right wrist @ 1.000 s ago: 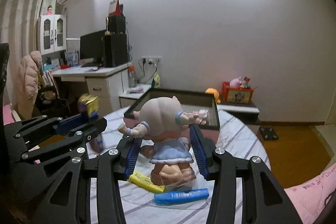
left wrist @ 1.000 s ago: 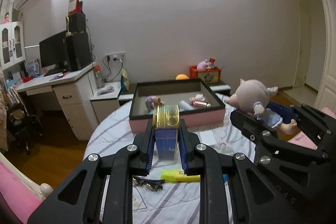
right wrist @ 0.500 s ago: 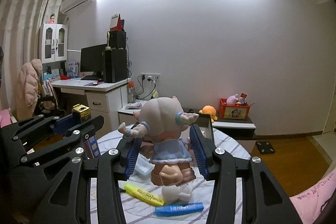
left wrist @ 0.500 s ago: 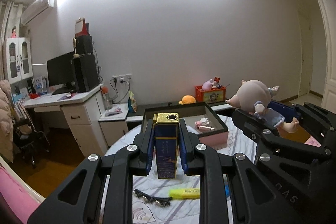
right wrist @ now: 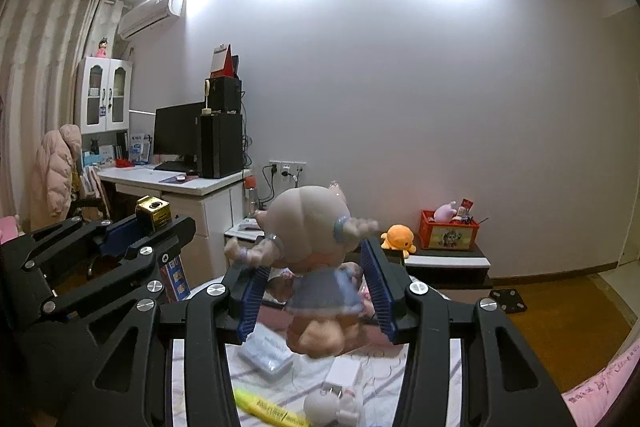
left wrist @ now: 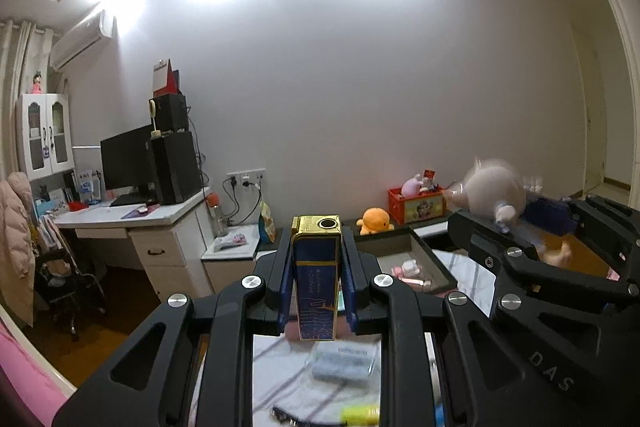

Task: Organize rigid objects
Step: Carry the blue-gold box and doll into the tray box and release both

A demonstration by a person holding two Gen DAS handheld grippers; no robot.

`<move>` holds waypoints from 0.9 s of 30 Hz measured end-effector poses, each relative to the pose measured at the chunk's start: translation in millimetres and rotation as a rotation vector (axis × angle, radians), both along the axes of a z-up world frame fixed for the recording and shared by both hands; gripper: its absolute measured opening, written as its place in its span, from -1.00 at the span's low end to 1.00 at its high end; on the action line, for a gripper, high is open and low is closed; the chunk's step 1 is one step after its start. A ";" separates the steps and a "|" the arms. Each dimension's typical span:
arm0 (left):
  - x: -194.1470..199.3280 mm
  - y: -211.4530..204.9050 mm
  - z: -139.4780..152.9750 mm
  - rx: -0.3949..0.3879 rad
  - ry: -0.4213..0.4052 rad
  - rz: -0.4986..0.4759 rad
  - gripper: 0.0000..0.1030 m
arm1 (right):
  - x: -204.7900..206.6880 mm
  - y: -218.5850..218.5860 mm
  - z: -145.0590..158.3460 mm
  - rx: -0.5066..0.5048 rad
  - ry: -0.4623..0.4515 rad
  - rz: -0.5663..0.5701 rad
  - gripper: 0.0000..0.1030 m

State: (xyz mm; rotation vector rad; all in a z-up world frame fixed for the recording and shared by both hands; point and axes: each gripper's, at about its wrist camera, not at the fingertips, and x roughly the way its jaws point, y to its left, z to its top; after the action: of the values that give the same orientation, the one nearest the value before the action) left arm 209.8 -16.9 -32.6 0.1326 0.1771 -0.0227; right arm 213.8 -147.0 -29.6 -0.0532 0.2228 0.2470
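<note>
One blue-gold box [left wrist: 317,275] clamped in left claw [left wrist: 316,281], one pig doll [right wrist: 316,267] gripped by right claw [right wrist: 318,289]

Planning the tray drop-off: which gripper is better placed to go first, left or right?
Left, probably. The left gripper holds the blue-and-gold box upright with the dark tray just ahead-right. The right gripper holds the doll, which hides the tray in its view.
</note>
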 end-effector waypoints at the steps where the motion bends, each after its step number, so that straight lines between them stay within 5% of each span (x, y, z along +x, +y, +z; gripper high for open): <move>1: 6.0 -0.7 0.8 0.000 -0.007 0.001 -0.60 | 4.1 1.0 1.2 -0.001 0.002 -0.007 -0.08; 11: 96.8 -16.5 -23.7 0.014 0.073 -0.043 -0.61 | 83.4 -5.0 -15.8 -0.016 0.062 -0.028 -0.11; 20: 220.7 -19.7 -72.9 0.025 0.312 -0.075 -0.60 | 184.3 -11.0 -56.9 -0.033 0.235 -0.005 -0.11; 27: 272.6 -14.0 -126.0 -0.001 0.477 -0.065 -0.58 | 240.8 -6.9 -108.0 -0.062 0.411 0.018 -0.11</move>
State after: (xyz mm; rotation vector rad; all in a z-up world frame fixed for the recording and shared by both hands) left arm 482.4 -30.9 -158.6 0.1302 0.6490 -0.1201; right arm 454.6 -153.9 -137.6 -0.0652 0.6387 0.2673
